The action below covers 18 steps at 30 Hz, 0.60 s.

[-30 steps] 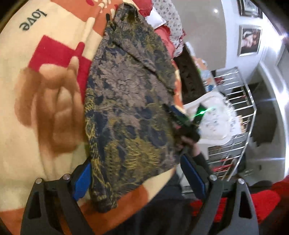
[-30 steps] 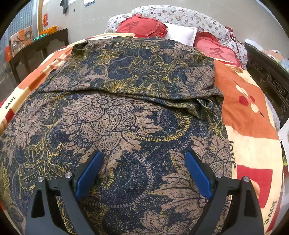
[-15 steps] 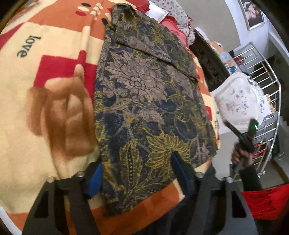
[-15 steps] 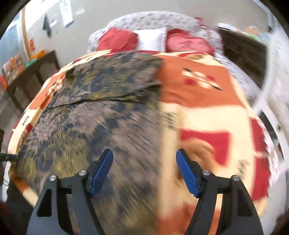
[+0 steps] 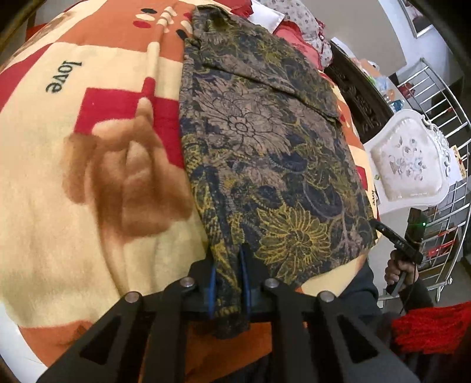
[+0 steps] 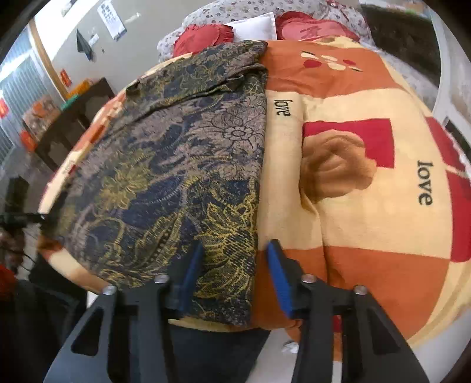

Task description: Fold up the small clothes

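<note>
At the near edge of the bed, the left gripper (image 5: 228, 282) is seen with its blue-padded jaws just closed together on the near left corner of the dark blue, tan and yellow floral-patterned garment (image 5: 265, 153), a fold of cloth being pinched between the pads. The right gripper (image 6: 234, 275) is shown at the garment's (image 6: 176, 165) near right corner; its jaws have just been closing but are still apart, the cloth's edge lying between them without being pressed by the right pad. In the left wrist view the right gripper (image 5: 397, 240) is also seen from the side, held in a hand (image 5: 396, 269) beyond the cloth's far hem corner. The garment is laid flat along the cream, orange and red plush blanket printed with a brown bear and the word "love" (image 5: 88, 176), its folded upper part reaching toward the head of the bed. Beyond it, red ruffled cushions (image 6: 203, 36) and a white pillow (image 6: 254, 28) are ranged against a flower-printed headboard (image 6: 265, 8). A dark wooden side table (image 6: 73, 117) is shown at the wall, and a white upholstered chair (image 5: 412, 165) beside a metal railing (image 5: 441, 97).
</note>
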### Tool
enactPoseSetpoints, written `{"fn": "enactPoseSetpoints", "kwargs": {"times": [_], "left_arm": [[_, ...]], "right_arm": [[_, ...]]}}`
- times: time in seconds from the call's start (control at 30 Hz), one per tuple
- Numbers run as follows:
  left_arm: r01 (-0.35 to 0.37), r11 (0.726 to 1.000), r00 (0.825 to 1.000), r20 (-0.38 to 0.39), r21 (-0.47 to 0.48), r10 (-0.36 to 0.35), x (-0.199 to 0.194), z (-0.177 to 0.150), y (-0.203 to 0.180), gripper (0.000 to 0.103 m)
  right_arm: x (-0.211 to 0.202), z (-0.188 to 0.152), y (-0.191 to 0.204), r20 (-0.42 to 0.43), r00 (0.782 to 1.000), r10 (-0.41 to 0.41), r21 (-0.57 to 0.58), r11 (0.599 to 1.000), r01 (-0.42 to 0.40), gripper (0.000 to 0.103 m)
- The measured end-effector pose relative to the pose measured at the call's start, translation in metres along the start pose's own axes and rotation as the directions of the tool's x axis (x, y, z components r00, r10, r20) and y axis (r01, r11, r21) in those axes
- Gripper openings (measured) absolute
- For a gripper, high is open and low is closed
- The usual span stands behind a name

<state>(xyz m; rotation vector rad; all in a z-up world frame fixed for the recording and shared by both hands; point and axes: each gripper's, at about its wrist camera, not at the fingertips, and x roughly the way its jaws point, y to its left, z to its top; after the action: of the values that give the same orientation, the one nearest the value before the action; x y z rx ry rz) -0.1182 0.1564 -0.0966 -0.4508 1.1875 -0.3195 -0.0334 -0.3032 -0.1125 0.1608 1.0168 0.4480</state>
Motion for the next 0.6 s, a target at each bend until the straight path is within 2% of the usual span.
{"fn": "enactPoseSetpoints", "kwargs": {"times": [0.03, 0.1, 0.17, 0.3, 0.37, 0.5, 0.57, 0.6], "left_arm": [[0.008, 1.0, 1.0, 0.001, -0.014, -0.007, 0.0, 0.0, 0.002, 0.013], [0.019, 0.999, 1.0, 0.0, -0.031, -0.019, 0.001, 0.0, 0.003, 0.015], [0.026, 0.999, 1.0, -0.001, -0.036, -0.026, 0.001, 0.001, 0.004, 0.015], [0.03, 0.999, 1.0, 0.0, -0.037, -0.03, 0.001, 0.001, 0.003, 0.015], [0.033, 0.999, 0.999, 0.004, -0.042, -0.033, 0.001, 0.0, 0.003, 0.015], [0.04, 0.997, 0.999, 0.016, -0.064, -0.04, 0.002, -0.001, 0.005, 0.013], [0.042, 0.998, 0.999, 0.027, -0.054, -0.041, -0.001, -0.001, 0.003, 0.006], [0.047, 0.998, 0.998, 0.036, -0.046, -0.045, -0.004, -0.001, 0.001, 0.006]], "right_arm": [[-0.001, 0.0, -0.002, -0.008, 1.0, 0.029, 0.013, 0.999, -0.029, 0.018], [-0.003, 0.0, -0.007, -0.01, 0.995, 0.095, 0.041, 0.995, -0.095, 0.015], [0.0, -0.003, -0.01, -0.026, 0.996, 0.09, 0.053, 0.995, -0.088, 0.015], [0.003, -0.006, -0.012, -0.019, 0.989, 0.144, 0.105, 0.984, -0.141, 0.015], [0.004, -0.008, -0.011, -0.027, 0.988, 0.152, 0.098, 0.984, -0.149, 0.021], [-0.001, -0.008, -0.011, -0.022, 0.988, 0.152, 0.101, 0.984, -0.149, 0.02], [-0.005, -0.007, -0.006, -0.025, 0.99, 0.138, 0.065, 0.989, -0.136, 0.0], [-0.009, -0.006, -0.002, -0.021, 0.991, 0.134, 0.049, 0.99, -0.133, 0.0]]}}
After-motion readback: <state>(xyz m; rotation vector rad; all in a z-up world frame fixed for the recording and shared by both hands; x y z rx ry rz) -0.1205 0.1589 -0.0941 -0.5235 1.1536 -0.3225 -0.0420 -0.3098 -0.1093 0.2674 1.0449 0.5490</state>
